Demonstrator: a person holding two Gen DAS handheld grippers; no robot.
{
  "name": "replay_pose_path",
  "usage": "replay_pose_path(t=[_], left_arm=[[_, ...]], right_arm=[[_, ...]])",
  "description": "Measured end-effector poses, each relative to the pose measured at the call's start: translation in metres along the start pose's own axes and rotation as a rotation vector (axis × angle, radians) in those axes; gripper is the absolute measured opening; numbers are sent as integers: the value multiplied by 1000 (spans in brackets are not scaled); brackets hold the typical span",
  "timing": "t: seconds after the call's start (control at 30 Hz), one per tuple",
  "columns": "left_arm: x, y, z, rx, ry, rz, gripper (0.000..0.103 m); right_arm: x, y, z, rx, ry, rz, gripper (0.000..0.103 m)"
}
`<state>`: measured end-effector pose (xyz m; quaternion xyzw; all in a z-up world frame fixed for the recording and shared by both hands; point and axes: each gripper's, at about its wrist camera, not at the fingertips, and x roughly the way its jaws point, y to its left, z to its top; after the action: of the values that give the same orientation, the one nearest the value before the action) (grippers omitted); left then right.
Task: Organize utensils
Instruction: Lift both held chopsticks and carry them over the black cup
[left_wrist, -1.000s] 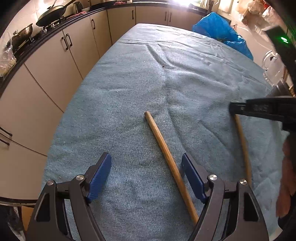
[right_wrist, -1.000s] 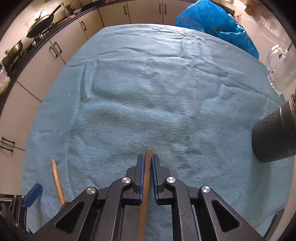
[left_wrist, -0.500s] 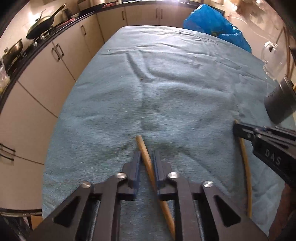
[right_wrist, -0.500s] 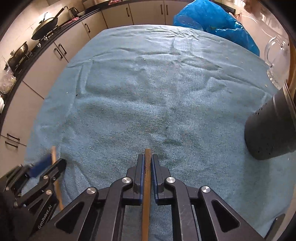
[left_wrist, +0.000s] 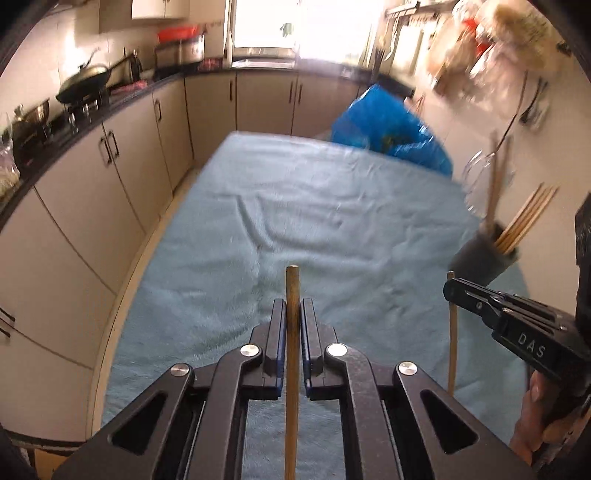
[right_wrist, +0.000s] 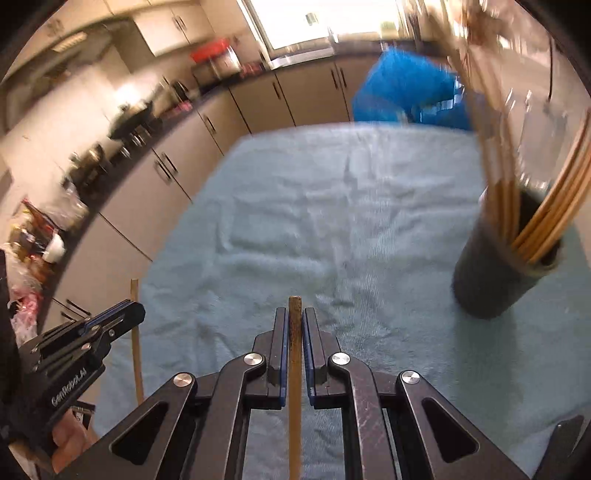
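Observation:
My left gripper (left_wrist: 293, 306) is shut on a wooden utensil handle (left_wrist: 291, 284) that sticks up past its blue pads, lifted off the blue towel (left_wrist: 314, 206). My right gripper (right_wrist: 294, 314) is shut on a second wooden handle (right_wrist: 295, 306), also raised. In the left wrist view the right gripper (left_wrist: 452, 290) shows at the right with its stick (left_wrist: 451, 343). In the right wrist view the left gripper (right_wrist: 129, 314) shows at the lower left with its stick (right_wrist: 136, 354). A dark cylindrical holder (right_wrist: 495, 266) (left_wrist: 484, 258) stands on the towel at the right, with several wooden sticks (right_wrist: 550, 206) in it.
A blue plastic bag (left_wrist: 388, 129) lies at the table's far right. A clear glass jug (left_wrist: 480, 181) stands behind the holder. Beige cabinets (left_wrist: 92, 177) with pans (left_wrist: 85, 81) on the counter run along the left. A hand (left_wrist: 535, 417) grips the right tool.
The left gripper closed on the stick that lay on the towel and lifted it. Both grippers rose and tilted up, so the holder's top and the kitchen wall came into view.

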<state>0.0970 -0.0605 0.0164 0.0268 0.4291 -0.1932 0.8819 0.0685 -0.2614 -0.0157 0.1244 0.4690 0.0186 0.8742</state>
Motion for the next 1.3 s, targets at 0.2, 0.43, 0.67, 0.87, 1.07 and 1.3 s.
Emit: replay_pose_path(t=[0.2,0.43,0.67,0.87,1.07,1.3], left_arm=[[-52,-17,1,28,-128,-6,7],[-84,-33,-4,39,-172,-30,7],[-93,-46,-8,55,-196,-13,7],[-92,-53,-10,66,-190,-16,7],[-94,-56,-10,81,-193,-21,7],[-100,-57,-11,88,-203,-18,7]], right_arm=[[-79,18,-14,-80,-266,57,8],[-126,31,-36,-128,-424,45,8],[-150,27,-47,-129,-478,41,8],[-157,21,-52,-124,-494,48,8],[-161,16,-53,-115,-497,43,8],[-166,16,-53,-109,-505,48,8]])
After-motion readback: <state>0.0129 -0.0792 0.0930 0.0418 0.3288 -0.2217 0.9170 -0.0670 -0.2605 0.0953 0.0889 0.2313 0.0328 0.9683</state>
